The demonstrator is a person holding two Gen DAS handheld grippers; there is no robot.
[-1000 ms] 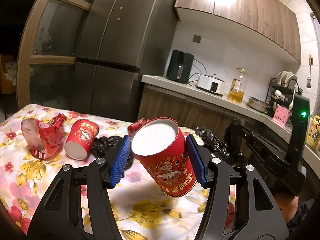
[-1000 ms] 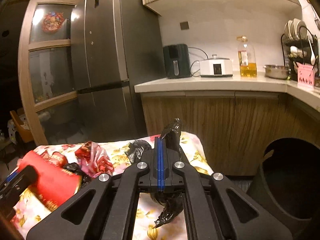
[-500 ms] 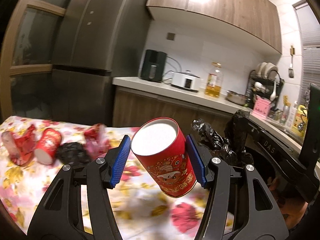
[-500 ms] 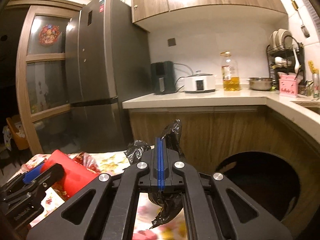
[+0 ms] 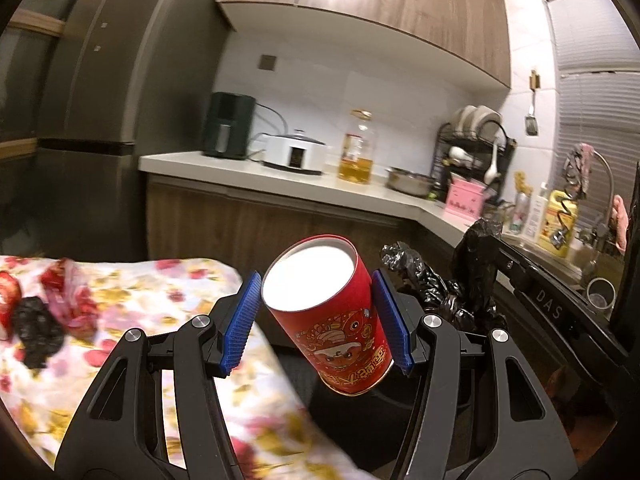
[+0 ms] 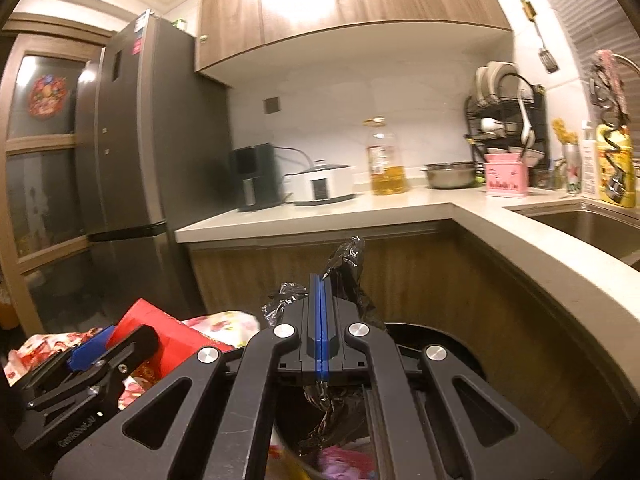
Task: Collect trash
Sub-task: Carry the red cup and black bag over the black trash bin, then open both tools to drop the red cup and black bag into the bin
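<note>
A: Where's the cup?

B: Red paper cup (image 5: 334, 312) sits clamped between the left gripper (image 5: 316, 320) pads, mouth tilted toward the camera, hanging past the edge of the floral tablecloth (image 5: 132, 320) over the dark bin (image 6: 444, 344).

A: And the other claw?

B: Right gripper (image 6: 320, 320) is pinched tight on crumpled black plastic (image 6: 344, 264), which pokes out above and below its blue pads, also over the bin.

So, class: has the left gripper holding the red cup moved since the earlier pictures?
Yes. The left gripper, shut on the red cup, has swung right, off the floral tablecloth and toward the sink-side counter.
</note>
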